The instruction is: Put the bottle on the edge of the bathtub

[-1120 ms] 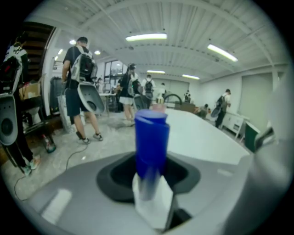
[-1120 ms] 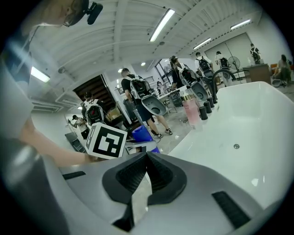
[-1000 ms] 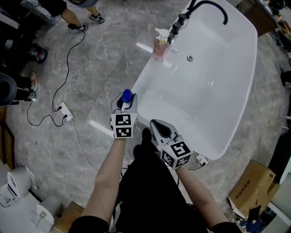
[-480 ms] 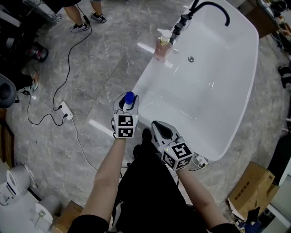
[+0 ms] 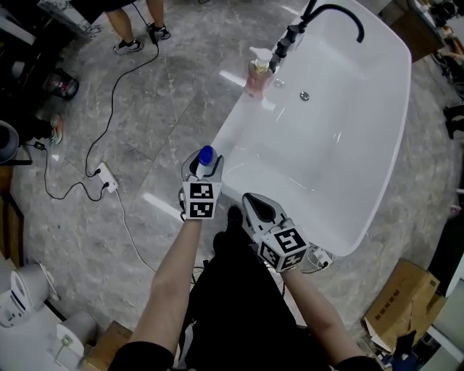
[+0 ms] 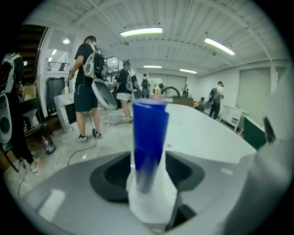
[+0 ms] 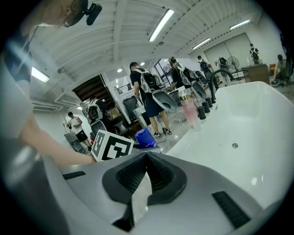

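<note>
A white bottle with a blue cap [image 5: 205, 156] [image 6: 149, 137] stands upright between my left gripper's [image 5: 204, 167] [image 6: 148, 186] jaws, at the near left rim of the white bathtub [image 5: 226, 129]. The jaws are opening, and their dark pads sit apart from the bottle's sides. The gripper hides the bottle's base. My right gripper [image 5: 259, 206] [image 7: 147, 156] hovers just right of it by the tub's near end, shut with nothing in it. The blue cap [image 7: 145, 137] also shows in the right gripper view, beside the left gripper's marker cube.
A pink pump bottle [image 5: 255, 72] [image 7: 190, 112] stands on the tub's far rim beside a black curved faucet [image 5: 330, 13]. On the grey floor lie a power strip [image 5: 106, 178] with cables and a cardboard box [image 5: 406, 297]. People stand at the back [image 5: 138, 36].
The left gripper with the bottle has edged slightly right, toward the tub's rim. The right gripper has stayed where it was.
</note>
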Demonstrator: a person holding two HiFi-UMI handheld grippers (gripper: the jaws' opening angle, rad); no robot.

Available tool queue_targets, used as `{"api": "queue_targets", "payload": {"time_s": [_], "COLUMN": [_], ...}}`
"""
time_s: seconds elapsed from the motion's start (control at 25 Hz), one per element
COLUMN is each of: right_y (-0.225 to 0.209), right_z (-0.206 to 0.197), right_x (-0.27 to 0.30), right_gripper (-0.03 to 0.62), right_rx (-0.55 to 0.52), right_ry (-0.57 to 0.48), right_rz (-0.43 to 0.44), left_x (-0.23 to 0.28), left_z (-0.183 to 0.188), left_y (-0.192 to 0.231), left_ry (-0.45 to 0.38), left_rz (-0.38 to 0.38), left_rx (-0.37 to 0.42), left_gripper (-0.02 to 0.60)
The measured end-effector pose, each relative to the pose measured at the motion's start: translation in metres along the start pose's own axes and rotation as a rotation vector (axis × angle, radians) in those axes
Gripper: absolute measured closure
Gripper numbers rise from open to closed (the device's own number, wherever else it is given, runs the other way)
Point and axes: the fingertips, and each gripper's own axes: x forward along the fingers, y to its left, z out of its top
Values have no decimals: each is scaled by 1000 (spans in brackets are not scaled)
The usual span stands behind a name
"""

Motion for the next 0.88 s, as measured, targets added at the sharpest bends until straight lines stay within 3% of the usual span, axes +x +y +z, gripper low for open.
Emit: {"api": "queue_targets", "payload": {"time_s": [0.48, 0.88], "right_y": [12, 30], "right_z": [-2, -9], "right_x": [-11, -29], "right_gripper": [592, 592], "right_rx": [-8, -14], "right_ry": [-17, -47], "right_rz": [-9, -29], "left_x": [-35, -84], "left_z": [-16, -26], "left_y": [-2, -3], "left_ry": [19, -8], "left_rz": [15, 22], "left_rx": [-23, -69], "left_gripper": [344, 430]}}
